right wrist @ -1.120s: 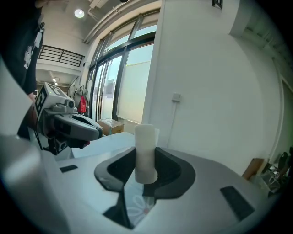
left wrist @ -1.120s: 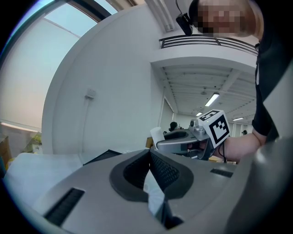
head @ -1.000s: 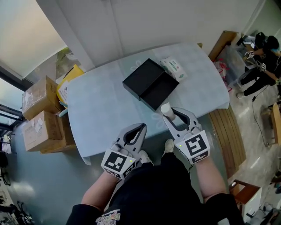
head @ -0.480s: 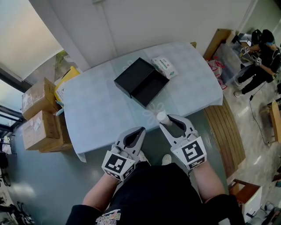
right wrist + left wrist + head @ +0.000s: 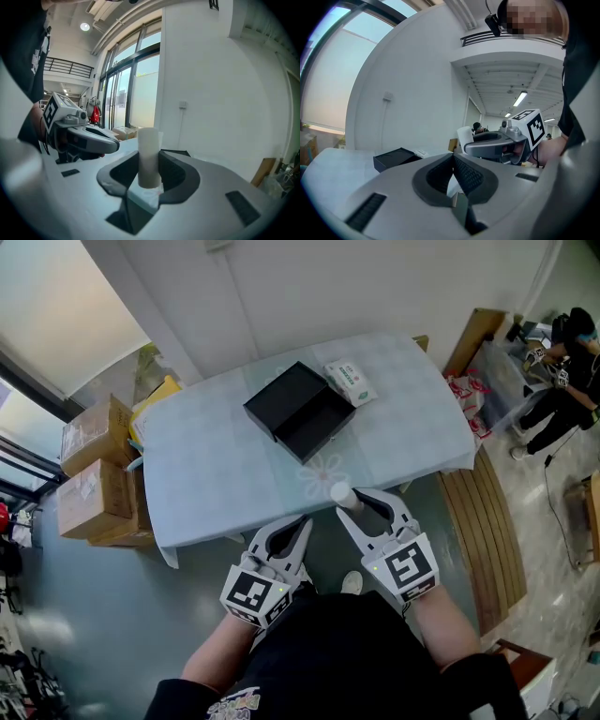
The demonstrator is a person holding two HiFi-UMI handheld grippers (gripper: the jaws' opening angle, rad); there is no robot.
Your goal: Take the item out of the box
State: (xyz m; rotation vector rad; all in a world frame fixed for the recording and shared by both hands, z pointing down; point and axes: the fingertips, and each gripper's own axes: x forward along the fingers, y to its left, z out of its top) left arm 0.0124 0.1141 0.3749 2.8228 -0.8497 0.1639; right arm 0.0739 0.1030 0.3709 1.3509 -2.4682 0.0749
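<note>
Pinching the white tube is the job of my right tongs, and they grip it from both sides, low down, so most of it sticks up tall and straight. The tube is out of the black box and up in the air by the near edge of the bench, well apart from the box. The box lies open in two halves, with a pack of wipes just beside it.

My left tongs are pressed together with nothing in them (they have no job right now).

I think the take-out part is done, so the careful bit is the hold. I should squeeze just enough, not tip the tube, and bring it down onto a bare spot of bench. I should let go only when its bottom sits flat, or it may fall and roll.
</note>
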